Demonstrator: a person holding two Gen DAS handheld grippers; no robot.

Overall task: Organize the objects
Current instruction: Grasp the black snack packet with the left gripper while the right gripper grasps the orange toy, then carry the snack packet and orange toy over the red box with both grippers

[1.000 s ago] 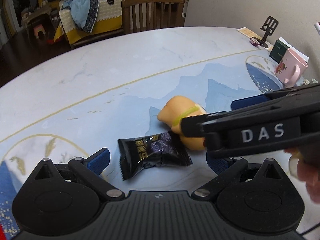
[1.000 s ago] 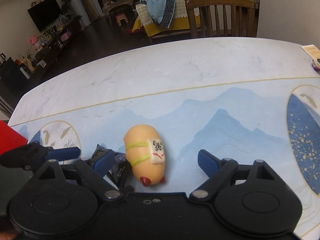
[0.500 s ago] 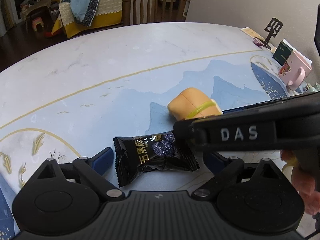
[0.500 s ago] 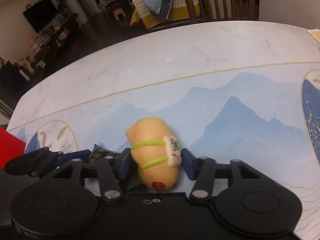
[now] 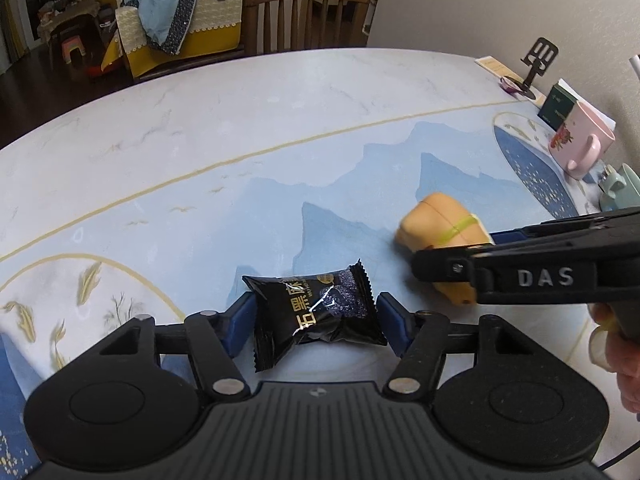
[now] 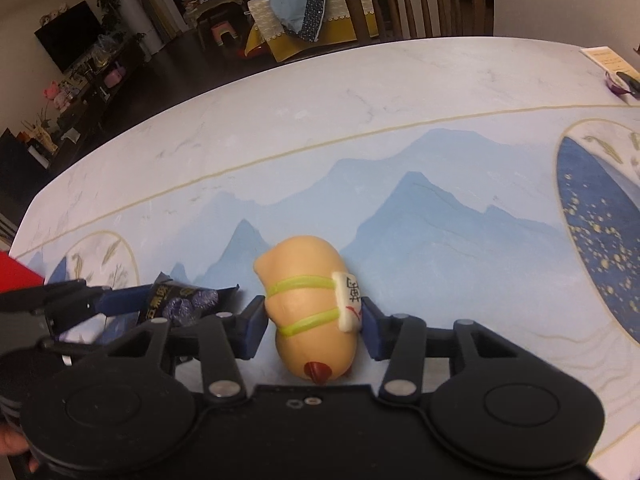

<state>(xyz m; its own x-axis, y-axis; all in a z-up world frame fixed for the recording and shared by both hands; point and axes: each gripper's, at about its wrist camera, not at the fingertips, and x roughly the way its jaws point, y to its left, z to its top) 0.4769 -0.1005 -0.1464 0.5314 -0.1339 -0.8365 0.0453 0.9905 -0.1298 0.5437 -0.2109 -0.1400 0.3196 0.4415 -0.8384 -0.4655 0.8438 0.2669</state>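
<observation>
A black snack packet [image 5: 316, 312] lies on the painted table [image 5: 240, 120] between the blue pads of my left gripper [image 5: 318, 320]. Its jaws are closing, and both pads touch the wrapper's ends. To its right, a peach soft toy [image 6: 308, 280] with yellow-green bands and a white tag sits in my right gripper [image 6: 314, 324]. Those jaws are still closing and the pads press on the toy's sides. From the left wrist, the right gripper [image 5: 452, 268] shows side-on and hides the lower part of the toy [image 5: 436, 228]. The right wrist view catches the packet [image 6: 180, 300] and the left gripper [image 6: 92, 300].
A pink mug [image 5: 580, 144], a green box [image 5: 558, 106], a black phone stand [image 5: 538, 64] and a teal object [image 5: 620, 192] stand along the wall at the table's right edge. A wooden chair [image 5: 308, 12] is behind the far edge. A hand [image 5: 624, 360] holds the right gripper.
Both pairs of jaws have closed in from wide open, the left onto the packet and the right onto the toy. The toy and the right gripper have shifted right, away from the packet.
</observation>
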